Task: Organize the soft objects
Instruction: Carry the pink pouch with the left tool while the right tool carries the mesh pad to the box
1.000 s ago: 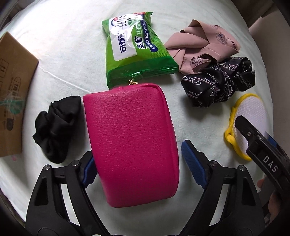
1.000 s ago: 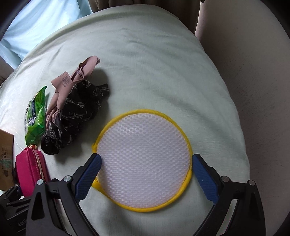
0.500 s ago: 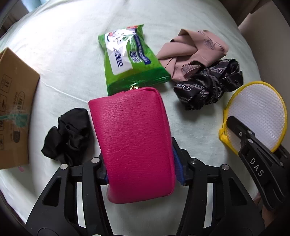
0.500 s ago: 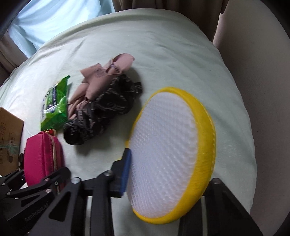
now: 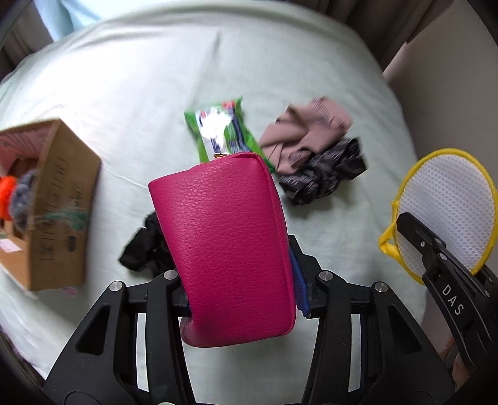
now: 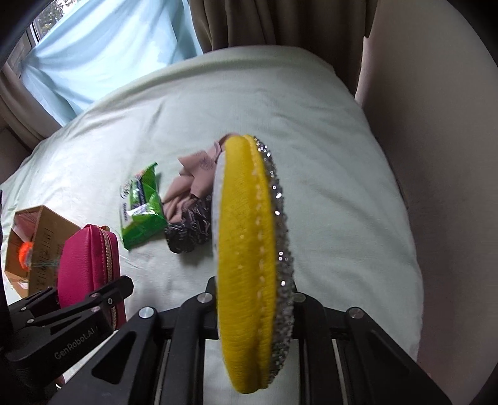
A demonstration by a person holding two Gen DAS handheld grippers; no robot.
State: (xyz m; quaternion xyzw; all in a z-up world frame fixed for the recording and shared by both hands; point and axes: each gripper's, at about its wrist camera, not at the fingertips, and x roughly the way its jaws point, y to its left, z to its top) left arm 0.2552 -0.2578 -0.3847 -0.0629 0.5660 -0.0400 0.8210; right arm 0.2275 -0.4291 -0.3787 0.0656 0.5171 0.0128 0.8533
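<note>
My left gripper [image 5: 239, 280] is shut on a pink leather pouch [image 5: 224, 243] and holds it above the pale green bed sheet [image 5: 124, 93]. The pouch also shows in the right wrist view [image 6: 87, 268], gold zip up. My right gripper [image 6: 252, 308] is shut on a round yellow-rimmed scrub pad [image 6: 246, 258], held on edge, with a silver glittery face to the right. In the left wrist view the pad [image 5: 448, 212] shows its white mesh face.
On the sheet lie a green wipes pack [image 5: 221, 131], a beige cloth [image 5: 308, 131], a black patterned scrunchie [image 5: 323, 174] and a black cloth [image 5: 146, 246]. An open cardboard box [image 5: 56, 205] holding orange and grey items stands at the left. Curtains [image 6: 242, 21] hang behind.
Both grippers have risen from the bed with their loads. The pouch now hangs clear of the sheet. The scrub pad has turned from tilted to edge-on. The box's open top has come into view.
</note>
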